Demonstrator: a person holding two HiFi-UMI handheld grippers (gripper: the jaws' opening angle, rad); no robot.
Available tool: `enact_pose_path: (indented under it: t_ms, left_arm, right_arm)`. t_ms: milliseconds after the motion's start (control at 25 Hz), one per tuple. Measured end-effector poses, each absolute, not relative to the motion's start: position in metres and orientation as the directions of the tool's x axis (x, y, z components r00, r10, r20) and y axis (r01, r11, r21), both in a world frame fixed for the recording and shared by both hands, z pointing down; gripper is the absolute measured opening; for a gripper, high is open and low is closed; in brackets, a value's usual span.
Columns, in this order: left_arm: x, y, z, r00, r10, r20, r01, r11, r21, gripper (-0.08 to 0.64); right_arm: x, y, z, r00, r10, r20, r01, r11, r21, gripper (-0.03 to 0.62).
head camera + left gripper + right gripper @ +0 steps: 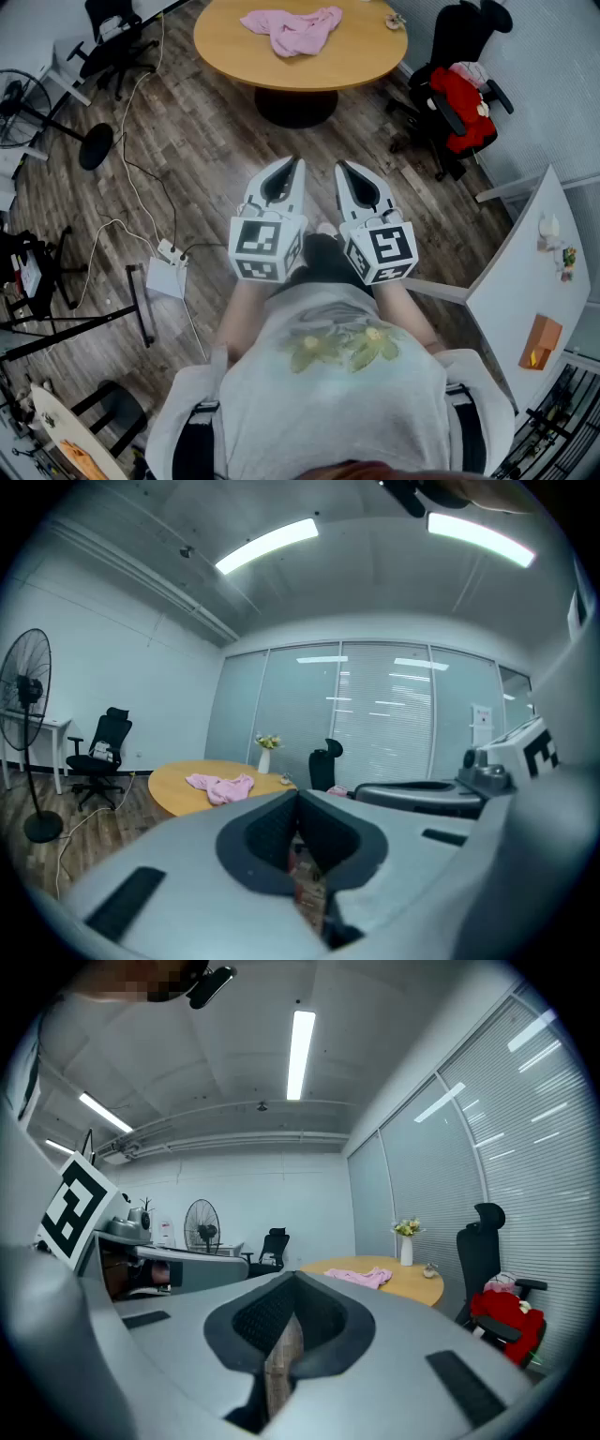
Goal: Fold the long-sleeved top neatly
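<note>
Close to the person's shirt (328, 394), the left gripper (292, 164) and right gripper (343, 169) were held side by side, each with its jaws shut tight on nothing. Well ahead of them, the pink top (292, 30) lay crumpled on the round table (309, 80). A black chair (459, 47) with a red bundle (461, 108) stood beside the table. A fan (17, 98) stood far off to the left.

Bright ceiling strip lights (267, 544); gripper views fisheye-warped w/ dark corners.
</note>
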State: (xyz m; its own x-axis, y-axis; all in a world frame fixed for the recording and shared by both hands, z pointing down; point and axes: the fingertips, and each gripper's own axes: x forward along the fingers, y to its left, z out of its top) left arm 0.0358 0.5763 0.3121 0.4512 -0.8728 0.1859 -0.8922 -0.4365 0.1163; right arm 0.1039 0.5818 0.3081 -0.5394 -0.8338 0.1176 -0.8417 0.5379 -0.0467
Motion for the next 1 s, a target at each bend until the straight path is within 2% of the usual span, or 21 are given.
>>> enact_pose_path:
  t_ms: [920, 960, 1000]
  left_arm:
    - [0.005, 0.475, 0.332, 0.455, -0.86, 0.23, -0.89, -0.432, 0.143, 0.011]
    - [0.004, 0.465, 0.332, 0.449, -0.864, 0.229, -0.893, -0.426, 0.144, 0.019]
    - [0.003, 0.456, 0.333, 0.445, -0.867, 0.227, -0.895, -0.42, 0.15, 0.044]
  right_arm:
    - [0.076, 0.476, 0.332, -0.519, -0.835, 0.184, -0.854, 0.517, -0.061, 0.02]
    - [0.077, 0.466, 0.333, -0.515, -0.836, 0.19, -0.856, 0.514, -0.058, 0.025]
    - [0.079, 0.457, 0.334, -0.515, -0.834, 0.196, -0.856, 0.514, -0.06, 0.071]
